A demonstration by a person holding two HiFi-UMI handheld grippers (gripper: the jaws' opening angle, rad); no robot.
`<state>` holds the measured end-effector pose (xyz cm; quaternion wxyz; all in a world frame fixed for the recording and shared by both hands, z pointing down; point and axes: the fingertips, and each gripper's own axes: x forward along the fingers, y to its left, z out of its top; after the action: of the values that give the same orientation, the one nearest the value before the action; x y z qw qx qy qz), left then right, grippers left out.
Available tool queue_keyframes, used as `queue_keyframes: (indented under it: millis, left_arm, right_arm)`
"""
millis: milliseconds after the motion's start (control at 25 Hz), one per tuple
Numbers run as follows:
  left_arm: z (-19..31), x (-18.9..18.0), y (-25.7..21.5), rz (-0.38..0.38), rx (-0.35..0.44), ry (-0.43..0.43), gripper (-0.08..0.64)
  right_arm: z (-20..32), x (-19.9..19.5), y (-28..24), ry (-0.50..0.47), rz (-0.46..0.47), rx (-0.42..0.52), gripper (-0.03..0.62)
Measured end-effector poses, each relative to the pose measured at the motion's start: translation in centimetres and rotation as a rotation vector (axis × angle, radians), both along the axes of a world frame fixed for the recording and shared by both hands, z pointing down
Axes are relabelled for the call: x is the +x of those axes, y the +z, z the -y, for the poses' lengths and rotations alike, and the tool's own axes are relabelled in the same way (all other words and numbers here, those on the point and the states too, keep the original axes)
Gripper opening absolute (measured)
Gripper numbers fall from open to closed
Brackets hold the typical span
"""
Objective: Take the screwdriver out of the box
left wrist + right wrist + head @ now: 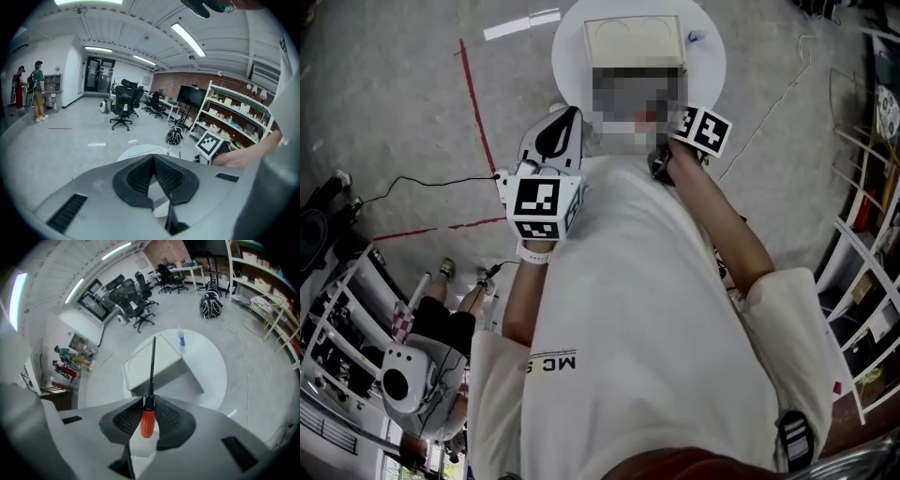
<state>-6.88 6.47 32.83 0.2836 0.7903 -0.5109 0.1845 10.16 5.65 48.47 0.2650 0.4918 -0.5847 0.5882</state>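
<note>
Right gripper (149,401) clamps screwdriver (147,420) handle, clear above box (164,359), left gripper (153,161) closed empty; extraction looks done, next: set-down spot near table (211,366) edge

screwdriver (147,420): orange handle, black collar, long thin dark shaft. it is clamped at the collar and upper handle between the pads of the right gripper (149,398); the shaft runs straight out along the jaws and the handle's end hangs free behind them. it is lifted clear, well apart from the box (152,363). box: white, rectangular, with faint curved lines on its pale top face; it rests flat on a round white table (211,366), towards the far side in the head view (636,39).
</note>
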Motion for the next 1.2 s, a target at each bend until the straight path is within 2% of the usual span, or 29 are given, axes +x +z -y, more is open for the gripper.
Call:
queue_keyframes:
  millis: [480,640,840,1000,1200]
  left_arm:
    - [1.4,0.2,-5.1,-0.037,0.134,-0.035,0.011]
    - [1.4,-0.2,-6.0,-0.040,0.159,-0.046,0.011]
    - [1.5,-0.8,-7.1,-0.038,0.196,-0.035,0.011]
    - [1.8,-0.5,-7.8,-0.046,0.223,-0.025,0.011]
    - [1.9,0.9,-8.4,-0.055,0.239,-0.003,0.011]
  right_arm:
    - [4.1,1.5,-12.8,-0.123,0.039,0.466,0.130]
    - [4.7,1.2,-16.9,-0.226,0.037,0.633,0.131]
    - [4.2,-0.1,-21.0,-0.422,0.013,0.812,0.130]
    - [3.8,-0.3,-22.7,-0.529,0.030,0.894,0.130]
    - [3.5,0.8,-23.1,-0.549,0.036,0.913,0.130]
